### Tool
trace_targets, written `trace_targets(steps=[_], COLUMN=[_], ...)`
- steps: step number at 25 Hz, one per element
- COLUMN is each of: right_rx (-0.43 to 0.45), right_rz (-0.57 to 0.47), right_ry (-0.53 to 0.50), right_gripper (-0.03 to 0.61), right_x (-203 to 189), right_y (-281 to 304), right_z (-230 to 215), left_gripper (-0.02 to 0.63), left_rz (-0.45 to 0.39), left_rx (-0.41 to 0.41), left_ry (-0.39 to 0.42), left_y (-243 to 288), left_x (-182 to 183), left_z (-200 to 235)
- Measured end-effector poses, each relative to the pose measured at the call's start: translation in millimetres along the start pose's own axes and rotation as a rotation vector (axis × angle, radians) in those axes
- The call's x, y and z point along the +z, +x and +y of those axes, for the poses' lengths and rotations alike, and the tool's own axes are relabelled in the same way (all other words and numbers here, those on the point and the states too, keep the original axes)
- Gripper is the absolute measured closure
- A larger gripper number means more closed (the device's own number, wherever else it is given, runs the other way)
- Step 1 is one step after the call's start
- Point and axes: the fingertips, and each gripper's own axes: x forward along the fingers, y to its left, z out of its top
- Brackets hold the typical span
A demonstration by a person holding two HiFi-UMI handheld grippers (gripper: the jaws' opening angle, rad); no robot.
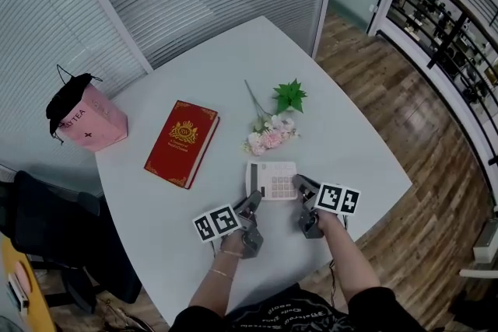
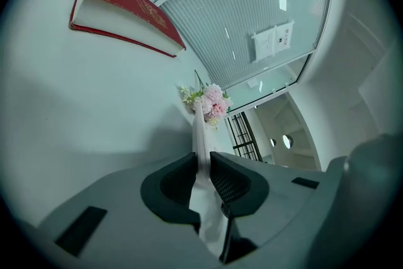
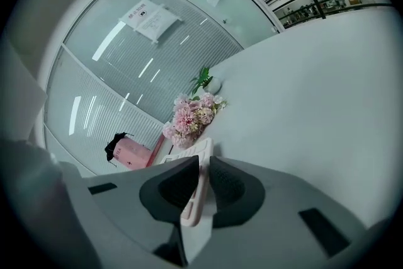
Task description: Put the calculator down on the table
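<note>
Left tool [image 1: 250,206] is clamped on the near-left corner of the calculator [image 1: 274,180]. In the left gripper view the white edge runs straight up between the pads, with both pressed onto it. The calculator sits directly ahead of both tools, face up. Its long axis runs left to right from one tool to the other, display end toward the left. Right tool [image 1: 305,189] is clamped on the near-right corner. In the right gripper view the pinkish-white body is pinched between its pads too. So neither hand is nearer; it's a shared two-point hold along the near edge. The put-down depends on keeping that axis level as both ends go down together. The calculator looks very low over the surface [image 1: 233,58], near its front edge. I can't tell whether the far edge is touching or not.

Counts, left to right from the calculator:
- one pink bag [image 1: 87,120] with a black top, well off to its far left
- one red book [image 1: 182,142], left and beyond it
- one bunch of pink flowers [image 1: 272,132], just beyond its far edge
- one calculator
- two tools

The patch of surface under the calculator looks bare, so I judge the drop spot is fine.
</note>
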Motion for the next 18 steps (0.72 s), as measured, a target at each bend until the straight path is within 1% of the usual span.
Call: trace_targets(steps=[6, 10, 13, 18], right_rx=[-0.020, -0.035, -0.048, -0.057], right_rz=[0.021, 0.040, 0.037, 0.028], right_ry=[0.006, 0.003, 0.005, 0.004], right_gripper=[0.518, 0.517, 0.514, 0.484], right_x=[0.4, -1.0, -0.4, 1.5], right_y=[10.9, 14.9, 15.5, 18.1], right_z=[-10.6, -11.9, -12.5, -11.5], left_gripper=[0.529, 0.529, 0.529, 0.529], left_rz=[0.015, 0.008, 0.022, 0.024], left_rx=[0.022, 0.037, 0.035, 0.043], left_ry=[-0.016, -0.023, -0.058, -0.074], left_y=[8.7, 8.9, 10.0, 13.0], left_x=[-0.6, -0.3, -3.2, -7.2], left_z=[7.7, 10.9, 12.3, 14.8])
